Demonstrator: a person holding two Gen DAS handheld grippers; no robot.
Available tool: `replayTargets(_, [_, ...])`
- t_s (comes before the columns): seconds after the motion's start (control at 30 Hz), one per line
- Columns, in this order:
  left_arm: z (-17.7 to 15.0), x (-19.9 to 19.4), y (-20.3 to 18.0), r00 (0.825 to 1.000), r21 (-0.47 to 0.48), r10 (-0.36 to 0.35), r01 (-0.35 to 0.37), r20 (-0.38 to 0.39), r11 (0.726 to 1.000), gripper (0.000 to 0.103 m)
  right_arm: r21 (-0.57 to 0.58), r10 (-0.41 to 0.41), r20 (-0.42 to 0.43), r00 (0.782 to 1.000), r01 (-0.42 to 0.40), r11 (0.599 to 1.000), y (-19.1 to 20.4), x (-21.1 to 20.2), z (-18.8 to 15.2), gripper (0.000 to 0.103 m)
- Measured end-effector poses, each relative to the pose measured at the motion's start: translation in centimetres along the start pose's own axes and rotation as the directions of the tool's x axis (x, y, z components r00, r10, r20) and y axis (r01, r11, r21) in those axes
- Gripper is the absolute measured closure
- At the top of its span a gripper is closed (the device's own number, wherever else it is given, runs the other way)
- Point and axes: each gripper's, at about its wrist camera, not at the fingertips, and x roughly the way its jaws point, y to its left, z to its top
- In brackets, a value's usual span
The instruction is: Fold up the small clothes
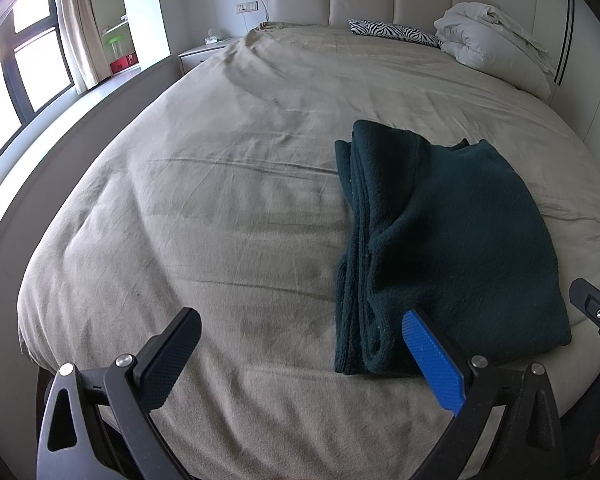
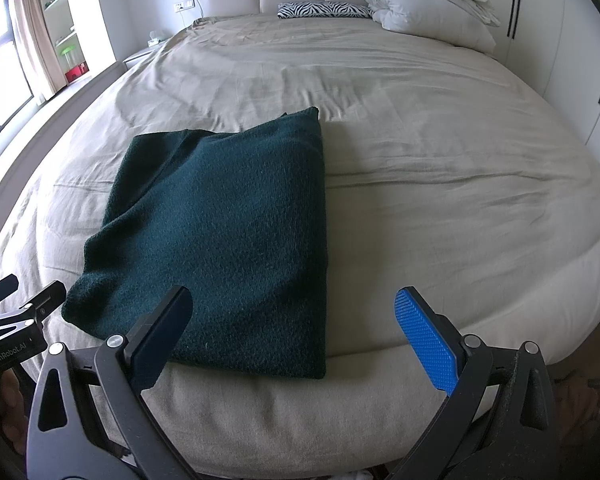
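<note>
Folded dark green garment [image 1: 444,240] flat on the bed [image 1: 220,208], just ahead-right of the released, empty left claw [image 1: 300,360]. Stacked fold edges visible only from the left wrist. From the right wrist: smooth top, ahead-left of the right claw [image 2: 296,336], likewise spread wide, empty.

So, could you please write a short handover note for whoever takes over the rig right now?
Left gripper: open, empty, hovering at the near edge of the bed.
Right gripper: open, empty, over the same edge.
The dark green garment lies folded in a flat stack near the foot of the bed, layered edges on its left side.
Done: it looks folded.
Left: perhaps one more fold or tidying; no other clothes visible.
</note>
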Motion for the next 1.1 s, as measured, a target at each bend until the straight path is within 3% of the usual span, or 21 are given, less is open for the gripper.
replayTargets(1.1, [-0.20,-0.01,0.05,1.000,0.006,0.003,-0.003,0.007,1.000,0.000,-0.002,0.002,-0.005,1.000,-0.002,1.000,0.05,0.26,-0.53,0.000])
